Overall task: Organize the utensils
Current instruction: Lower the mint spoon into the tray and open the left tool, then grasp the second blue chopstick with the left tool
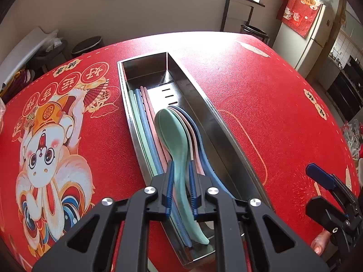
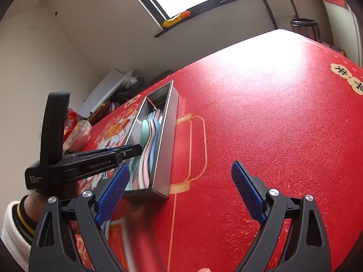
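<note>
Mint-green plastic spoon (image 1: 174, 136) in long steel tray (image 1: 224, 131), left tongs (image 1: 181, 170) narrow, just off its handle.

Spoon's handle end hidden under left tongs; pastel chopsticks (image 1: 145, 122) along tray's left wall missing from right view. Right tongs (image 2: 179, 190) wide, empty, over red printed surface (image 2: 283, 124) beside tray's near end.

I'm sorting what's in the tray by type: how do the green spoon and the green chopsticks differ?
The green spoon is broad with a rounded bowl; the green chopsticks are thin straight sticks. The spoon lies on top of the stacked spoons, right of the chopsticks, its handle between the left gripper pads; the chopsticks lie flat along the tray's left wall, untouched. Both are pale green and run lengthwise in the metal tray.
</note>
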A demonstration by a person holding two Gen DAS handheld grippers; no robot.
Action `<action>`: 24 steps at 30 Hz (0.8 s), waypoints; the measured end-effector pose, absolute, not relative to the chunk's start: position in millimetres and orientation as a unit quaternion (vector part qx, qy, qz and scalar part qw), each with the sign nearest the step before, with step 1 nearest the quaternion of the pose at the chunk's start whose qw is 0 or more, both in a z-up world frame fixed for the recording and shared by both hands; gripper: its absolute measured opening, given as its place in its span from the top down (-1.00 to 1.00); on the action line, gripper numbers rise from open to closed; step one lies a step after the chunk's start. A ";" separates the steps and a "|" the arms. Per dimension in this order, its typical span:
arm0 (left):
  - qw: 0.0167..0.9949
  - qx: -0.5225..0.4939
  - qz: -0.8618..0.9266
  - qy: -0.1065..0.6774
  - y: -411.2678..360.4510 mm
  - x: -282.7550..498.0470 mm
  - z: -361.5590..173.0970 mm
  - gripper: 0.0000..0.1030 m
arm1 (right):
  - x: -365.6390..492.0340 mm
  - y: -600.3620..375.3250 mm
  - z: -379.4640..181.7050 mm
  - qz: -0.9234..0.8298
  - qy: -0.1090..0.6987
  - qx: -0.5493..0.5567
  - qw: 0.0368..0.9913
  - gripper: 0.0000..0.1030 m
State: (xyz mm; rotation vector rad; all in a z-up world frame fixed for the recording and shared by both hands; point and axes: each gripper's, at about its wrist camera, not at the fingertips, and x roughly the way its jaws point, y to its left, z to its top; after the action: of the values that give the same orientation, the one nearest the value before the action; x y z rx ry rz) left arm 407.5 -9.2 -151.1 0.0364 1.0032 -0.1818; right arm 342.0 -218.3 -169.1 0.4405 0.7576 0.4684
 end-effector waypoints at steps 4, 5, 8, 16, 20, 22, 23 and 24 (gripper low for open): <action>0.880 0.021 -0.090 0.466 -4.1 396.6 -139.6 0.59 | 342.5 -218.9 -168.6 0.230 0.358 0.217 0.879 -0.71; 0.882 0.020 -0.090 0.461 -1.2 392.3 -135.9 0.53 | 342.2 -218.6 -168.5 0.230 0.357 0.216 0.879 -0.71; 0.890 0.015 -0.090 0.446 10.4 374.1 -125.7 0.41 | 341.0 -216.6 -167.6 0.232 0.355 0.211 0.881 -0.71; 0.892 0.003 -0.087 0.443 45.6 297.0 -133.6 0.40 | 331.5 -210.6 -161.5 0.243 0.331 0.196 0.890 -0.71; 0.890 -0.001 -0.087 0.447 52.8 253.2 -147.1 0.40 | 327.6 -204.7 -158.9 0.246 0.324 0.185 0.895 -0.71; 0.889 0.000 -0.090 0.449 51.8 234.6 -153.7 0.40 | 326.7 -199.7 -155.1 0.230 0.329 0.172 0.900 -0.71; 0.888 -0.001 -0.094 0.450 50.8 227.1 -157.1 0.40 | 324.0 -196.6 -152.7 0.224 0.332 0.166 0.901 -0.71; 0.887 -0.003 -0.097 0.452 49.3 220.8 -160.0 0.41 | 320.6 -193.7 -151.0 0.233 0.333 0.164 0.899 -0.71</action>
State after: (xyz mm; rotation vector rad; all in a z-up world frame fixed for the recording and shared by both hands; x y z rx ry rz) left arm 220.8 49.3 -160.0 -0.0054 0.9392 -0.2016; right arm 320.6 -193.7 -151.0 0.3395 0.6897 0.4815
